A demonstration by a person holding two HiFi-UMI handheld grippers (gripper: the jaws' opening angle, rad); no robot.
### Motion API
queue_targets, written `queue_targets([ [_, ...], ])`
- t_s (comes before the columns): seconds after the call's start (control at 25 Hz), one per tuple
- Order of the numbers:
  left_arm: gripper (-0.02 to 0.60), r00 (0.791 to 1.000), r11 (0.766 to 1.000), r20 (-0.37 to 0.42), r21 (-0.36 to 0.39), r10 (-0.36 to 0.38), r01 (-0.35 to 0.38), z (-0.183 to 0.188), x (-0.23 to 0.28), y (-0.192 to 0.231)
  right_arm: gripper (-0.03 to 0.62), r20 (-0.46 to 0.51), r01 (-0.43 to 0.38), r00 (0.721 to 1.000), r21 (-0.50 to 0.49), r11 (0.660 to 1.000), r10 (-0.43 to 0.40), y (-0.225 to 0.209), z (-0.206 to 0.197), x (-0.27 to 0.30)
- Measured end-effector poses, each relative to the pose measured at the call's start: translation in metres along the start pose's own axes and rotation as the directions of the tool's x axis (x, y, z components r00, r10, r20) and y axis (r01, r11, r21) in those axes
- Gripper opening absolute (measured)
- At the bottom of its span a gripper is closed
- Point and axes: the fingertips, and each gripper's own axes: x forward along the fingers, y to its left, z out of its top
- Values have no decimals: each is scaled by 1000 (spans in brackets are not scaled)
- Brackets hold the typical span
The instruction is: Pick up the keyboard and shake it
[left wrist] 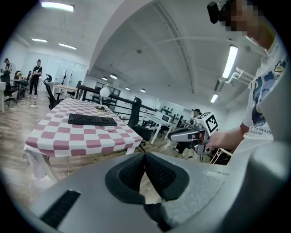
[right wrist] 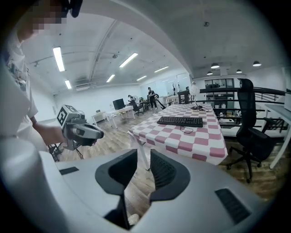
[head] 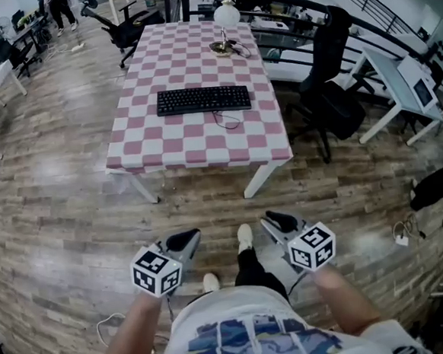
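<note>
A black keyboard [head: 203, 100] lies flat near the middle of a pink-and-white checked table [head: 196, 148], its thin cable looping toward the front edge. Both grippers hang over the wooden floor well short of the table, level with my legs. My left gripper [head: 186, 236] is shut, its dark pads [left wrist: 136, 170] touching with nothing between them. My right gripper [head: 274, 220] stands slightly open, a narrow empty gap between its pads [right wrist: 166, 173]. The keyboard [left wrist: 92, 120] shows far off in the left gripper view, and also as the keyboard [right wrist: 180, 121] in the right gripper view.
A white globe lamp [head: 226, 15] stands at the table's far end. A black office chair [head: 329, 87] sits beside the table's right side, with a white desk [head: 401, 82] beyond it. Another chair [head: 122, 27] is behind the table at the left. Cables [head: 402, 234] lie on the floor at right.
</note>
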Motion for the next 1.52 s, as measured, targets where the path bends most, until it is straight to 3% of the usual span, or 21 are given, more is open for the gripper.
queue_targets([
  [0.24,3,998,998,-13,-32,62,-63,37,61,57,94,-22,-55,998,-17,998,54,-81,36,55],
  [0.52,5,989,988,-22,-38,147,-148,111,143,111,98,-43,-145,988,7,989,145,-196,93,119],
  [0.84,5,970,968,-39,-56,241,-243,160,208,167,124,-125,-223,966,22,974,224,-314,118,189],
  [1.08,5,961,960,-69,-65,269,-273,174,228,218,126,-158,-191,968,52,980,197,-380,130,241],
  [1.52,51,940,942,-158,-96,304,-321,183,248,371,132,-211,-59,973,163,985,93,-463,149,329],
])
